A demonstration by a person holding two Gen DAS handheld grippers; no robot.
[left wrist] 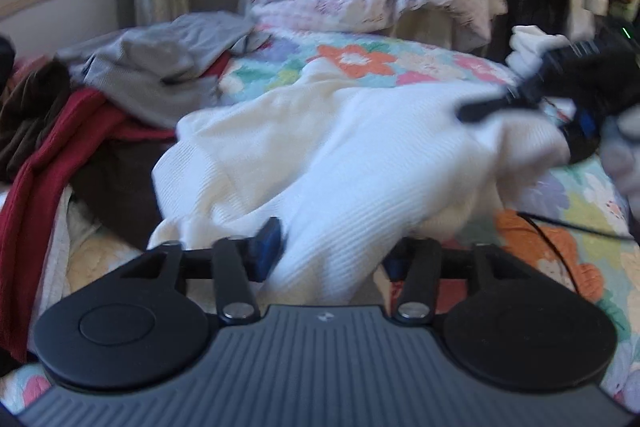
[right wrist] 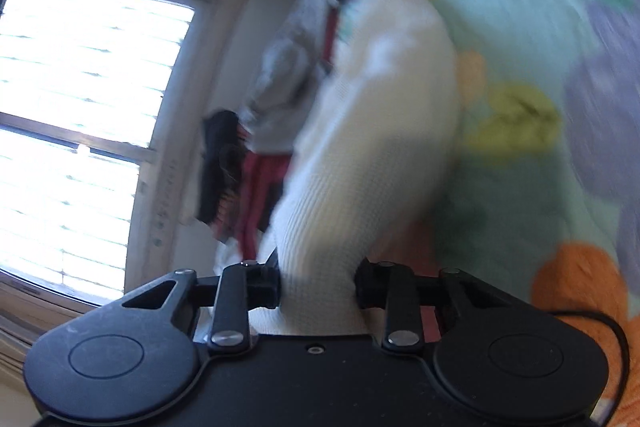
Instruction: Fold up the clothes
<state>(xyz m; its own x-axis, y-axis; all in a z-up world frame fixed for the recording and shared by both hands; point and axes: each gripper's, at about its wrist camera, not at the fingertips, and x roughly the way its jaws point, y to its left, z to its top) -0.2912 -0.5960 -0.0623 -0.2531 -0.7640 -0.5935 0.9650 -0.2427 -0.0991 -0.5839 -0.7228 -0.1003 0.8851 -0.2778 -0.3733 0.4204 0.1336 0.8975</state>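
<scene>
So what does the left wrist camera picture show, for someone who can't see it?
A white ribbed garment lies bunched on a flowery quilt, running between the fingers of the left hand-held gripper. The right hand-held gripper reaches in from the right. Grey and red clothes are piled at left.

Garment on quilt; pile left.

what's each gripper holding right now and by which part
The right gripper pinches a bunched end of the white ribbed garment. The left gripper has its fabric between open jaws; gripping cannot be told.

A heap of clothes blocks the left; the floral quilt beyond lies open.
</scene>
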